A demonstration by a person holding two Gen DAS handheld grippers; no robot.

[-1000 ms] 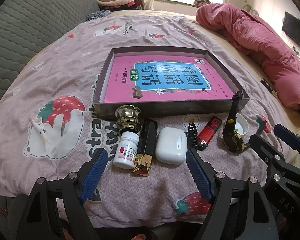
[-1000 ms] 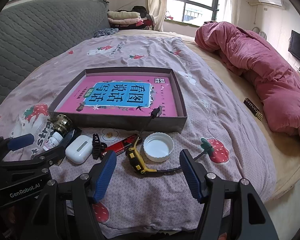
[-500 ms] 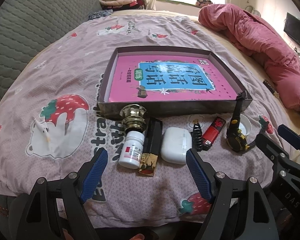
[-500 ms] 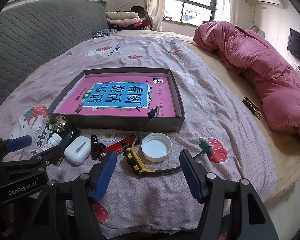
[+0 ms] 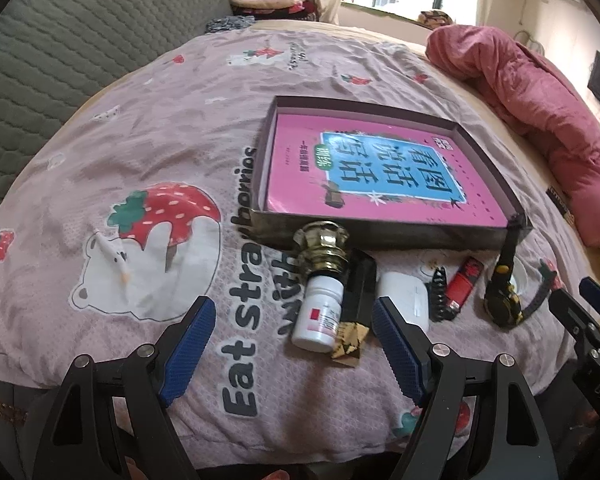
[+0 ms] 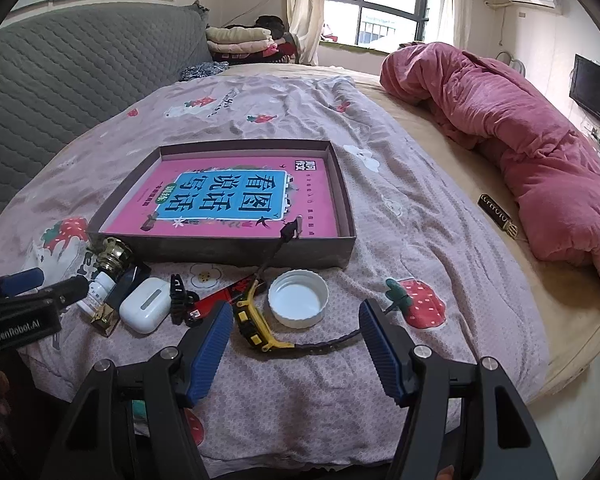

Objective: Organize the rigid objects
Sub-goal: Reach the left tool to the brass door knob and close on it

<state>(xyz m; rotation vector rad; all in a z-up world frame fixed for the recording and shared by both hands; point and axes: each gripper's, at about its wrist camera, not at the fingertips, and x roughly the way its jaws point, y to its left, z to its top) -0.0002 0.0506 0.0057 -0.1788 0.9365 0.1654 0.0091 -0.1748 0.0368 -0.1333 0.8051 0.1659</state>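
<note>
Hovering over one bedspread (image 6: pixel 400 184), both grippers stood with jaws spread, empty.
One box (image 6: pixel 346 196) held one book (image 6: pixel 228 196); eight small items lay beside it, including one watch (image 6: pixel 256 326) and one cap (image 6: pixel 298 298).

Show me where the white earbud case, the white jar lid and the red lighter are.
white earbud case (image 6: pixel 145 305), right wrist view, top of the case.
white jar lid (image 6: pixel 298 299), right wrist view, inner floor.
red lighter (image 5: pixel 465 282), left wrist view, mid-body.

Left gripper (image 5: pixel 293 344) further left (slightly)
</note>
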